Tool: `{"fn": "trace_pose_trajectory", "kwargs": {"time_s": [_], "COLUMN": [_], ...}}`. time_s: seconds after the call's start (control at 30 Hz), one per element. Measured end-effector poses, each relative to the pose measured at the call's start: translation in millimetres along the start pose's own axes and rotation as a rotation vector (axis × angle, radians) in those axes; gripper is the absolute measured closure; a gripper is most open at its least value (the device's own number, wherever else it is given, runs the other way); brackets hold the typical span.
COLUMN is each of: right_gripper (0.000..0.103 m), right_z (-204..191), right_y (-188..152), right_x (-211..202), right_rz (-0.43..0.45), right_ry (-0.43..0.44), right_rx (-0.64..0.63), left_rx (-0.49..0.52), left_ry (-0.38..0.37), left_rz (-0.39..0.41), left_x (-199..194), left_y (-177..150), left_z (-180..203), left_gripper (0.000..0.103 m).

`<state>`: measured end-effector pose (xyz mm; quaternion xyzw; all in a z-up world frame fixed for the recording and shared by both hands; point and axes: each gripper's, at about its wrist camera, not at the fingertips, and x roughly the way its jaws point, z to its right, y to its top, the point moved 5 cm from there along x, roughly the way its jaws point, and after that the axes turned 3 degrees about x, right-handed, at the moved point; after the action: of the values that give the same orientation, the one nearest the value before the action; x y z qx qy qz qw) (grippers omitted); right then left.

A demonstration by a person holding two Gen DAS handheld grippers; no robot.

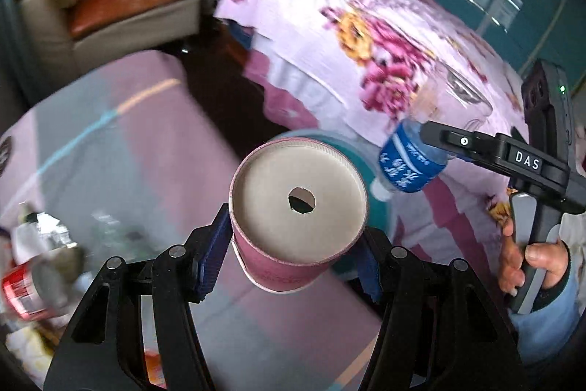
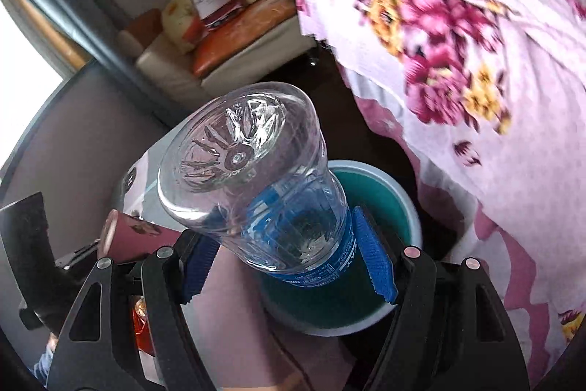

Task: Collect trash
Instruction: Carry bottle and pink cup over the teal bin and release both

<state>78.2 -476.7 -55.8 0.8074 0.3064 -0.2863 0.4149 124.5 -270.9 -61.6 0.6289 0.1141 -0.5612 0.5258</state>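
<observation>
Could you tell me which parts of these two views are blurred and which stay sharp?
Left wrist view: the pink cup in the left gripper is sharp; the floral quilt and table litter are smeared. Right wrist view: the bottle in the right gripper is crisp; the quilt edges are streaked, and the window is blown out.

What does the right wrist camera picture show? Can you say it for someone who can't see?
The right tool grips a clear plastic bottle with a blue label, its base towards the camera, above a teal bin. A flowered pink bedcover lies to the right, and a pink paper cup shows at the left.
</observation>
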Motion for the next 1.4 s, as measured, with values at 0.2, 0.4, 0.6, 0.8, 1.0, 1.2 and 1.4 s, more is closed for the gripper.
{"fn": "trace_pose_trajectory", "kwargs": {"time_s": [0.2,0.4,0.6,0.8,1.0,1.2,1.4], "right_gripper": [0.035,0.035,0.035,0.035,0.035,0.035,0.035], "right_z": [20.4,37.7,39.8,41.2,48.9,45.5,43.4], "right_y": [-9.2,-18.4,-25.5,-25.7,-18.9,-17.2,-27.4], "right_x": [10.5,17.8,31.8,30.6,20.8,26.1,40.3], "right_rz": [-0.031,-0.053,-0.093,-0.084,-0.068,-0.076,-0.134], "right_ry": [0.001,0.000,-0.007,-0.011,-0.041,-0.044,-0.056], "right_rx": [0.032,0.070,0.070,0.088,0.093,0.089,0.086], "left_rx": [0.008,0.005,-0.013,-0.010,-0.032,-0.039,-0.049], "left_ry": [-0.043,-0.020,-0.016,-0.010,-0.037,-0.035,0.002], "left_rz": [-0.064,-0.095,-0.089,-0.057,-0.028,0.003,-0.030], "left_x": [50.0,67.0,61.6,55.3,43.8,31.5,34.6], "left_y": [5.8,2.0,-2.3,5.7,10.9,14.1,-0.7], "left_z": [26.8,29.0,23.1,23.3,21.1,16.3,0.5], "left_gripper": [0.040,0.019,0.015,0.009,0.008,0.005,0.005]}}
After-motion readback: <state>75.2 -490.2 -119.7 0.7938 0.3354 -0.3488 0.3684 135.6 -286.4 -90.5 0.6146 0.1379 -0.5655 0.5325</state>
